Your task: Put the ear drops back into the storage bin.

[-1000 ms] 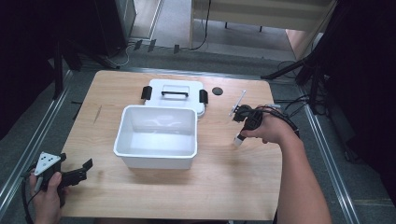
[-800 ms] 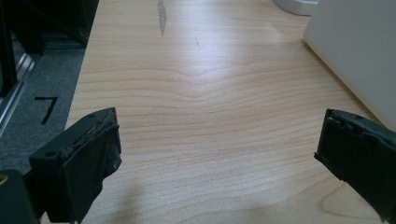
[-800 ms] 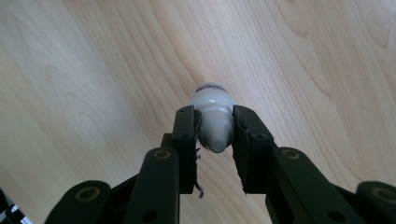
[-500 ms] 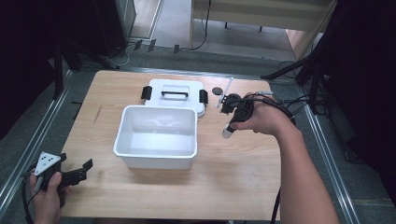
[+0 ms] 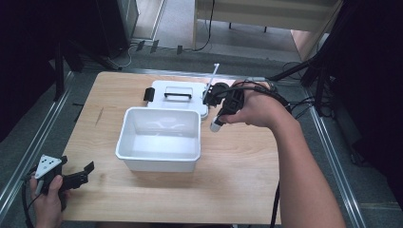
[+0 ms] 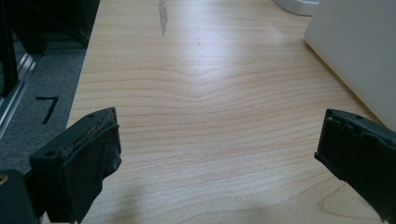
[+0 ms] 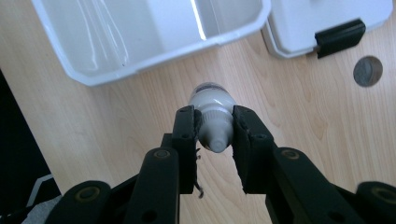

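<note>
Pale wooden bench [image 5: 237, 180] carries our open white plastic bin [image 5: 159, 137]. Our right tool [image 7: 214, 135] grasps a small white plastic bottle [image 7: 212, 112] just beside the bin's rim; our left tool [image 6: 219, 154] rests released near the bench's front corner.

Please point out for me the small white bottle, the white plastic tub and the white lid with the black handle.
small white bottle [image 7: 212, 119], right gripper view, on its body between the right tongs' jaws.
white plastic tub [image 5: 157, 160], high view, on its near outer wall.
white lid [image 5: 159, 88], high view, on its flat top left of the handle.
</note>
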